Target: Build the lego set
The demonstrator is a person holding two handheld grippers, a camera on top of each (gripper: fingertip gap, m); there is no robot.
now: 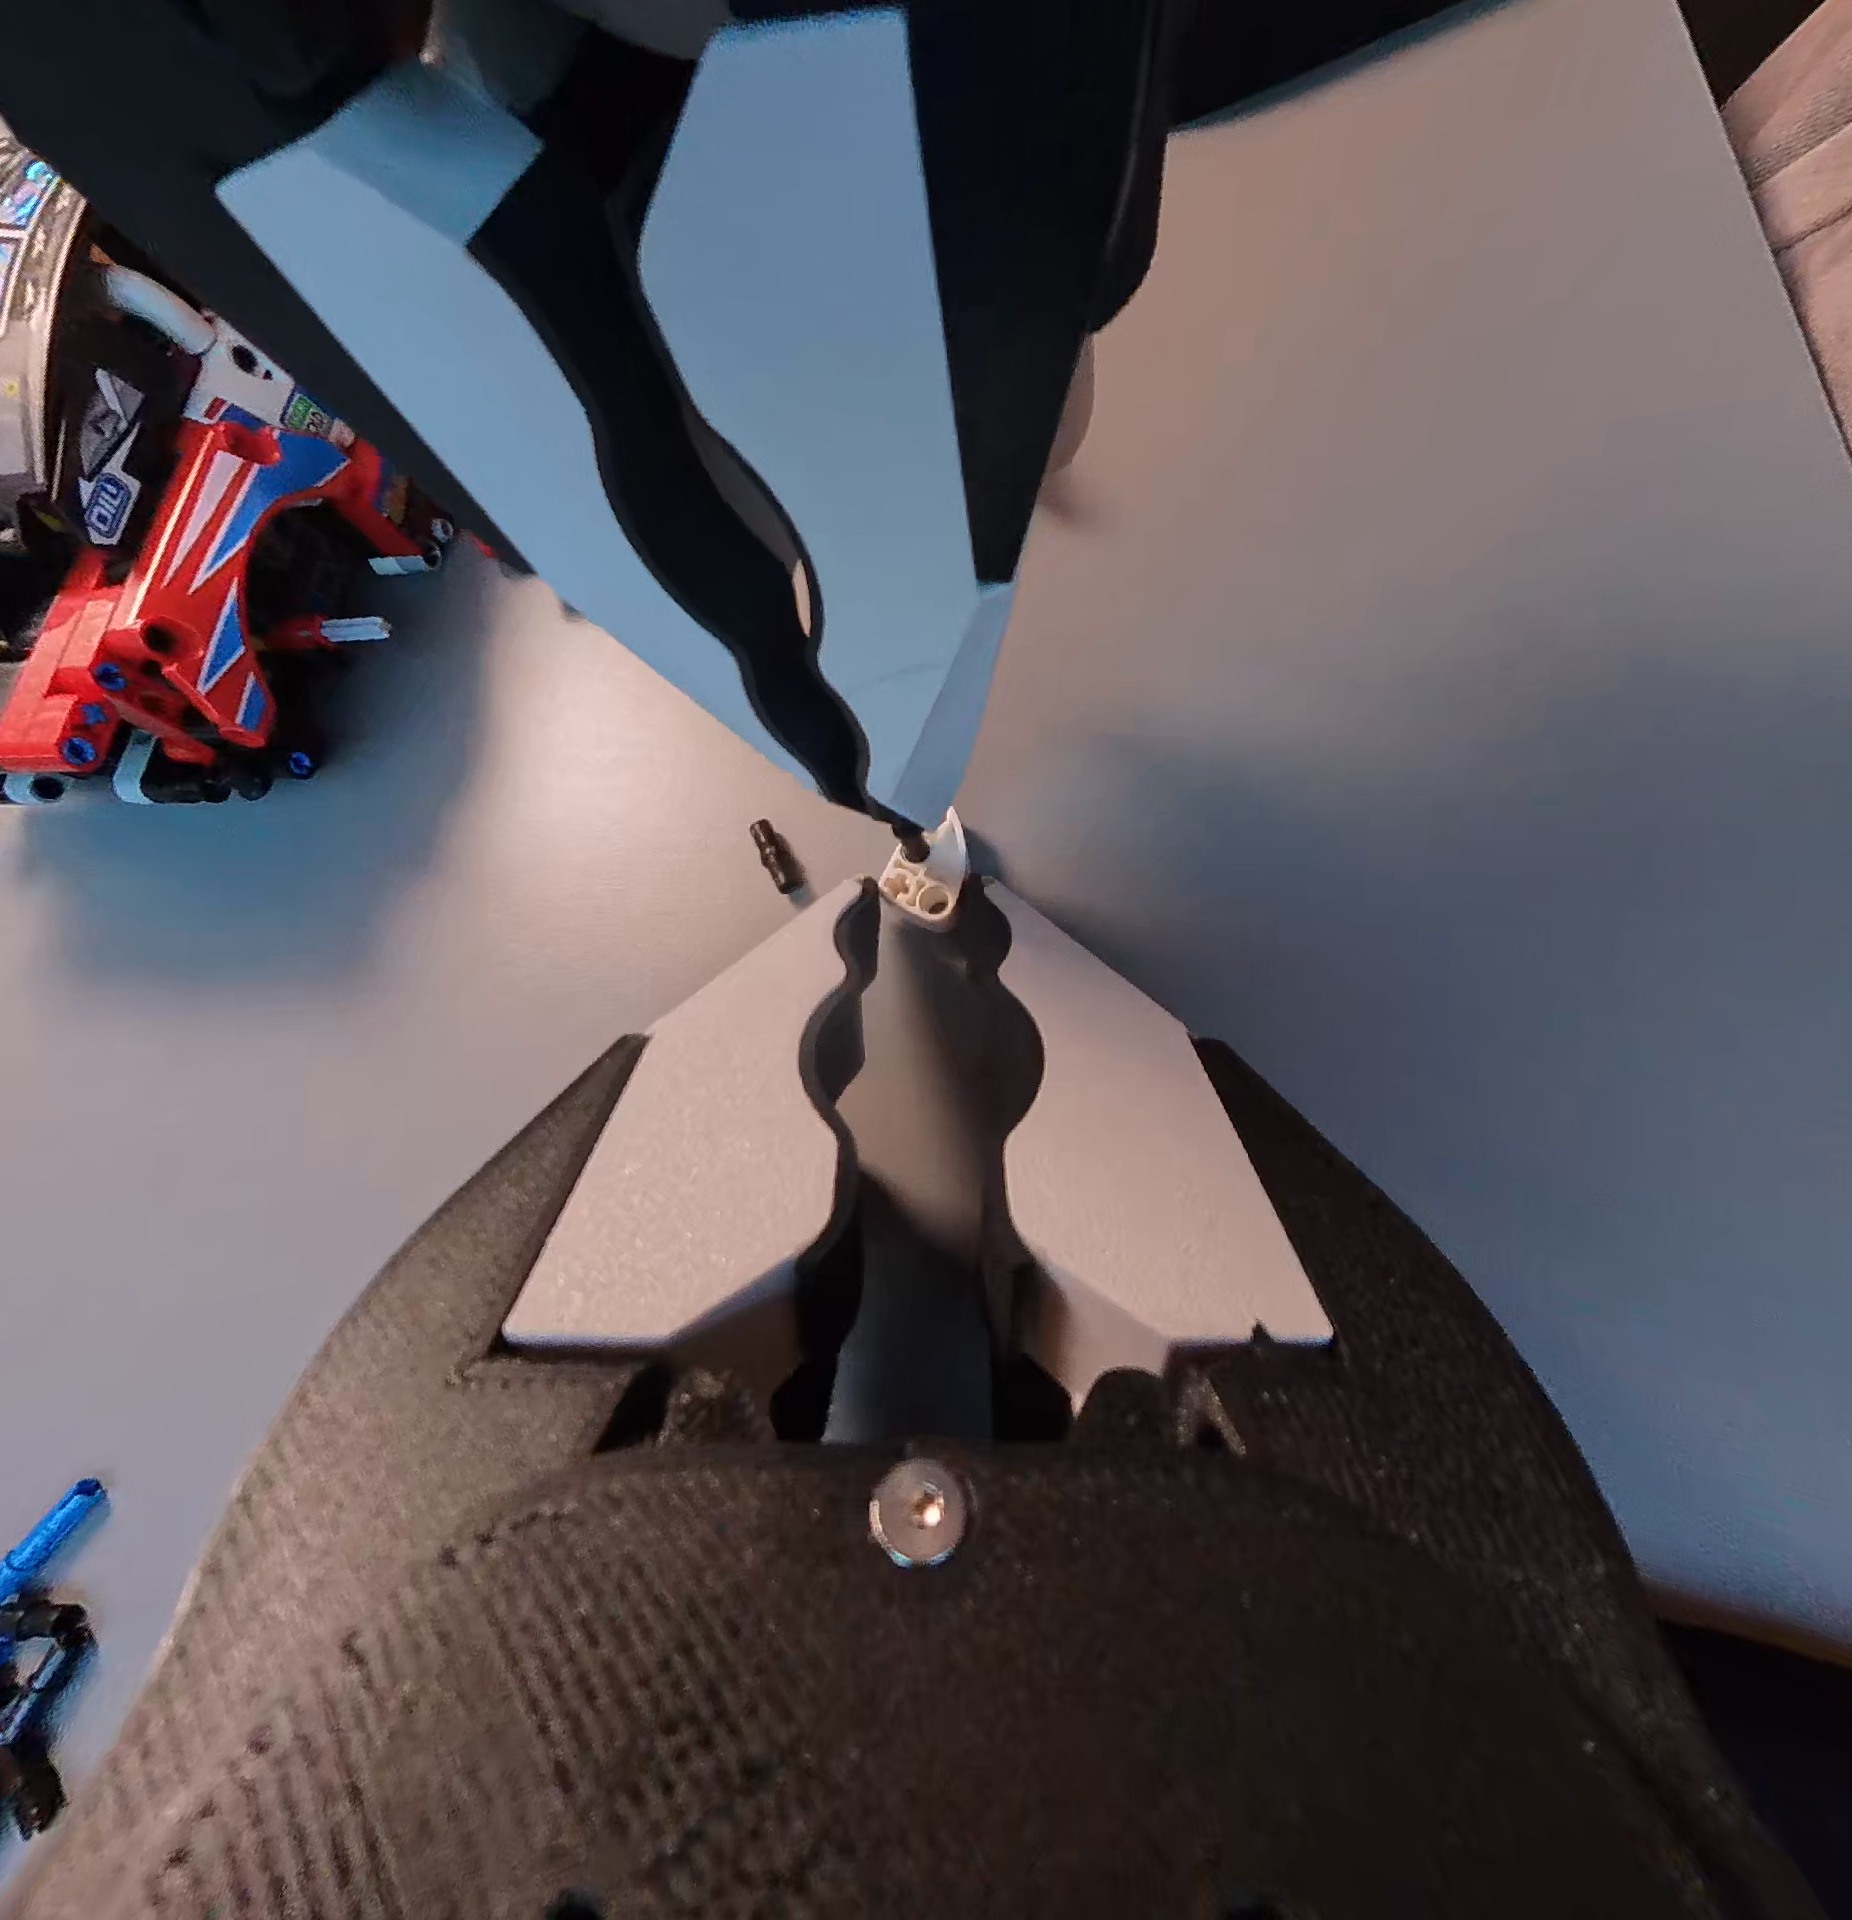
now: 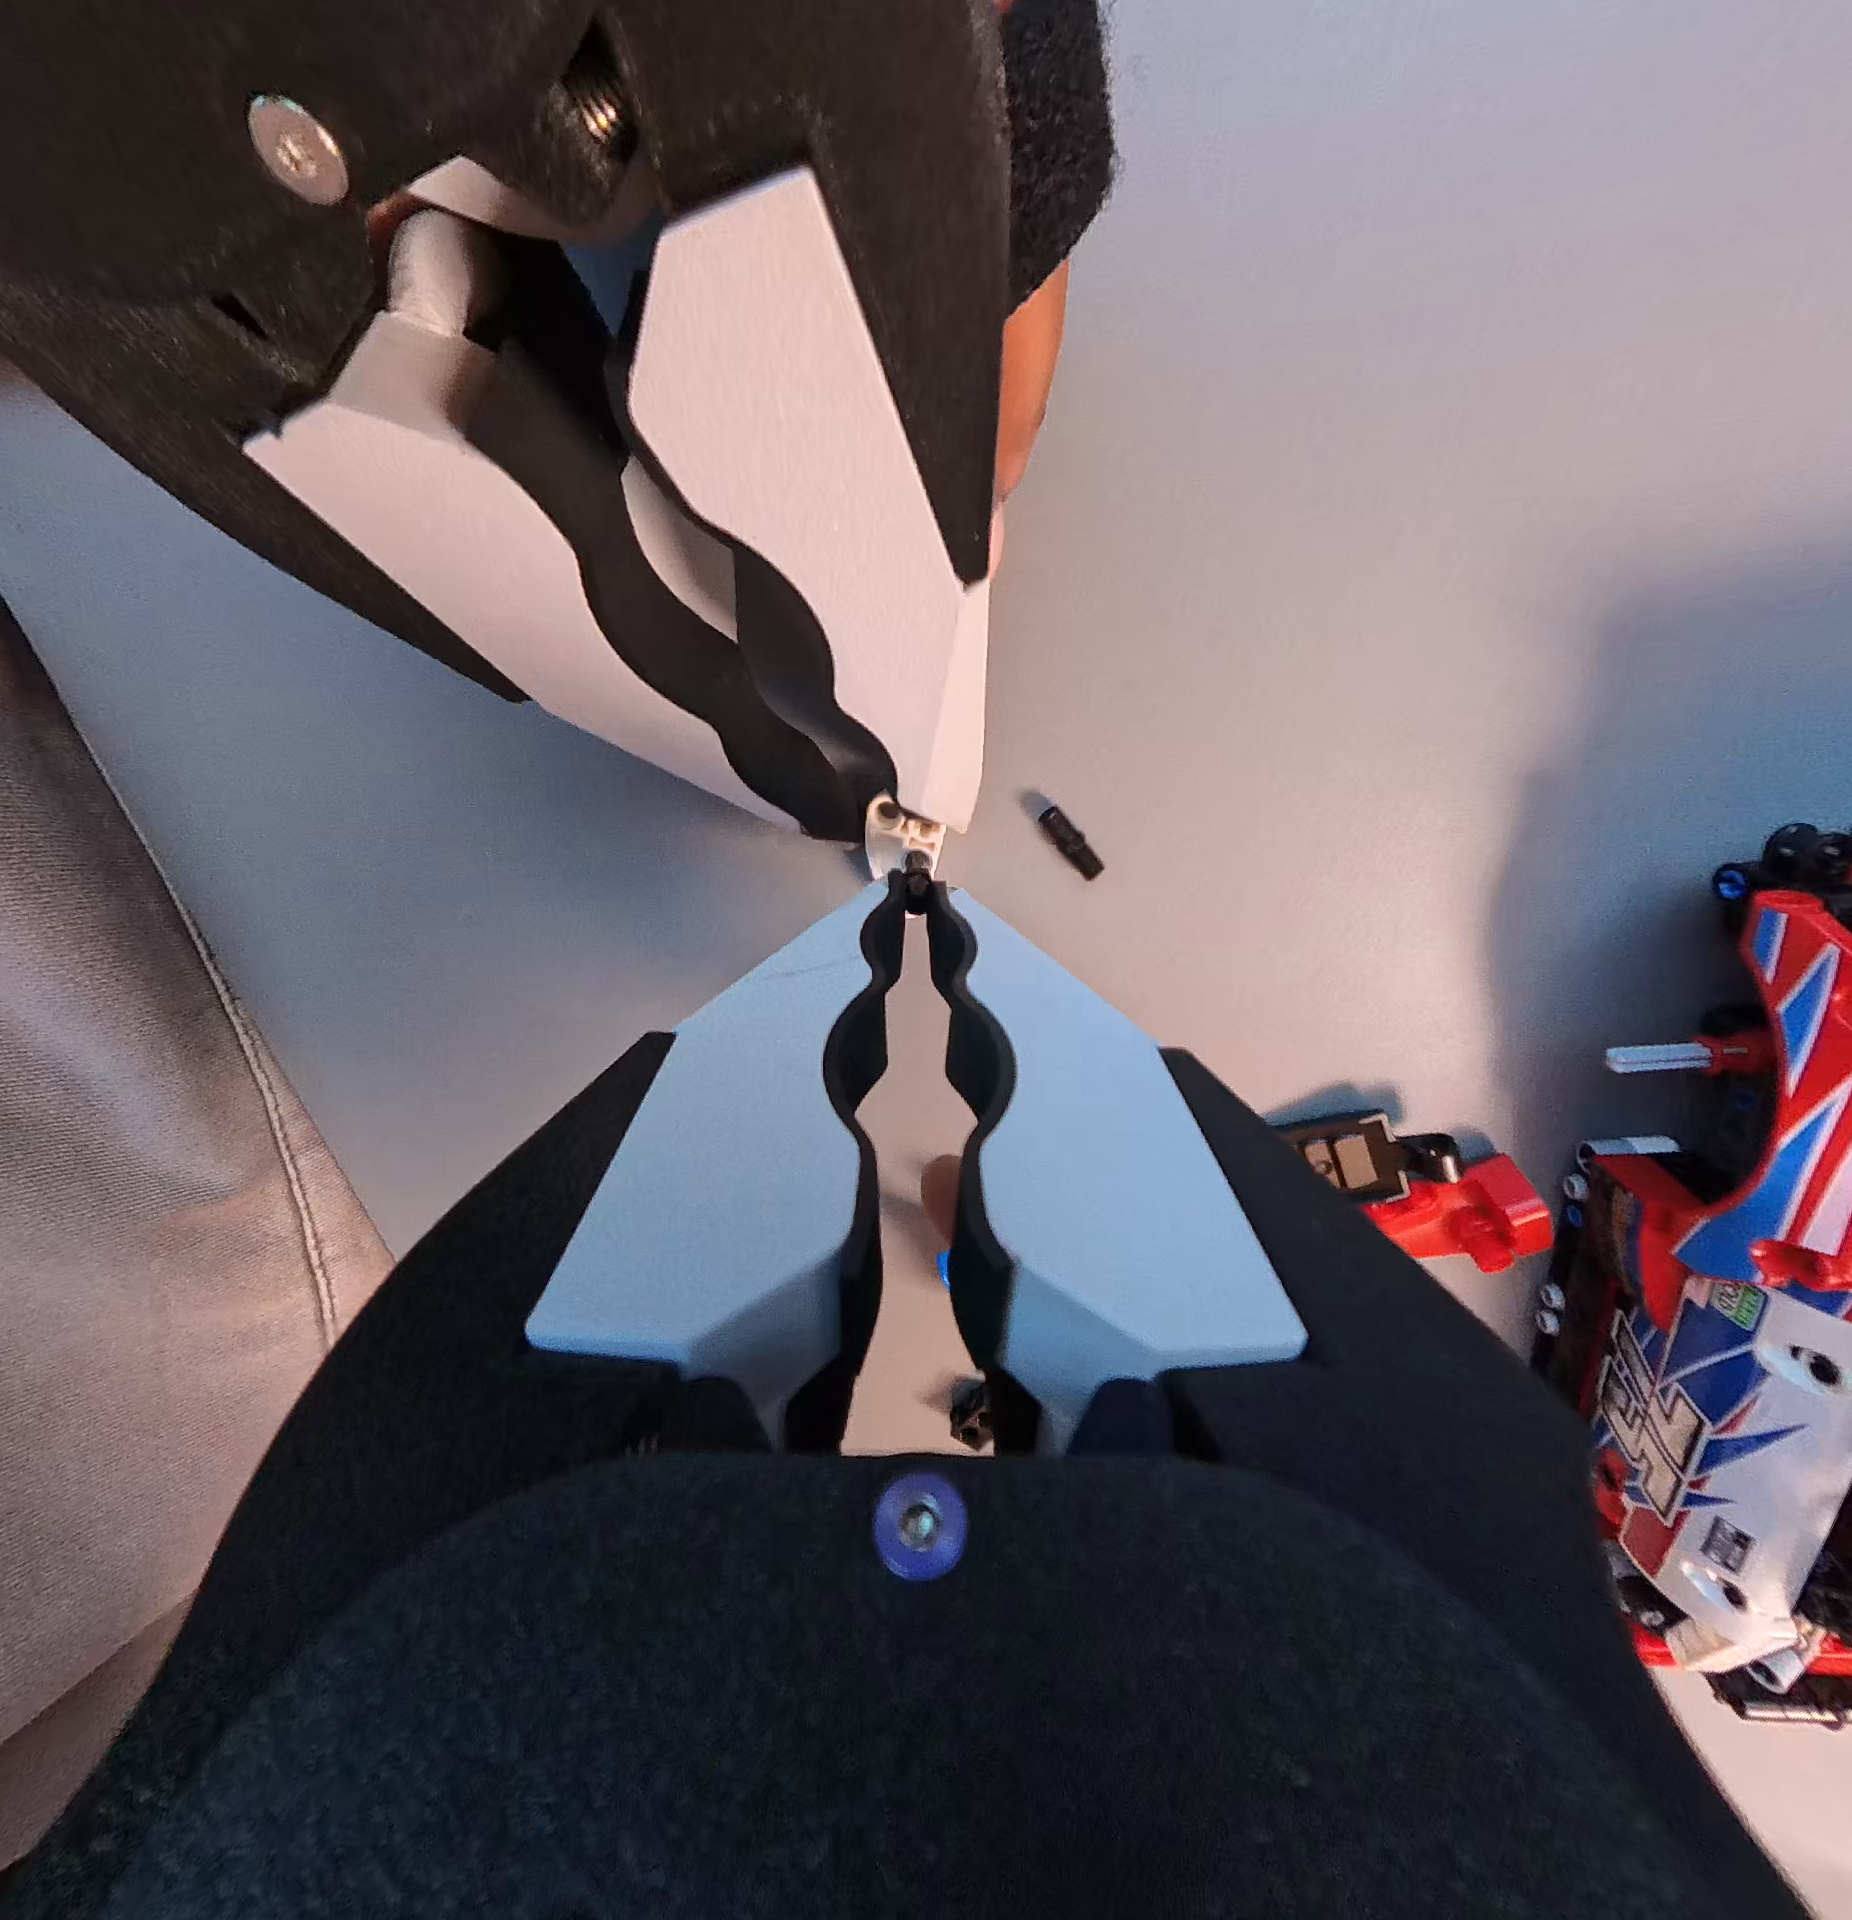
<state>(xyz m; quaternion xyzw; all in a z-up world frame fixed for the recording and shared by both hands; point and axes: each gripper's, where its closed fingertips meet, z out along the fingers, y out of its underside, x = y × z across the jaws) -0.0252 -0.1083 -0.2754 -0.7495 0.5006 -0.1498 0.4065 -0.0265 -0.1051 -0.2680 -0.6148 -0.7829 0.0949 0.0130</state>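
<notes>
Tip-to-tip meeting of your two grippers above the pale worktop (image 1: 1421, 935). Your left gripper (image 1: 927, 894) has its jaws nearly closed, pinching a small white connector piece (image 1: 924, 883) at the very tips; the holes of the piece face the camera in the left wrist view. Your right gripper (image 2: 917, 891) has its jaws drawn in to a narrow gap and grips a short black pin (image 2: 916, 864) at the tips. The pin's free end touches the white connector piece (image 2: 904, 831), at one of its holes; how far it is seated cannot be told.

A second black pin (image 1: 774, 854) lies loose on the worktop just beside the meeting point, also seen in the right wrist view (image 2: 1065, 844). The partly built red, white and blue lego car (image 1: 163, 613) rests well apart at the edge of the worktop, with a small red subassembly (image 2: 1441, 1195) near it. Loose blue and black pieces (image 1: 23, 1642) lie at the left border of the left wrist view
</notes>
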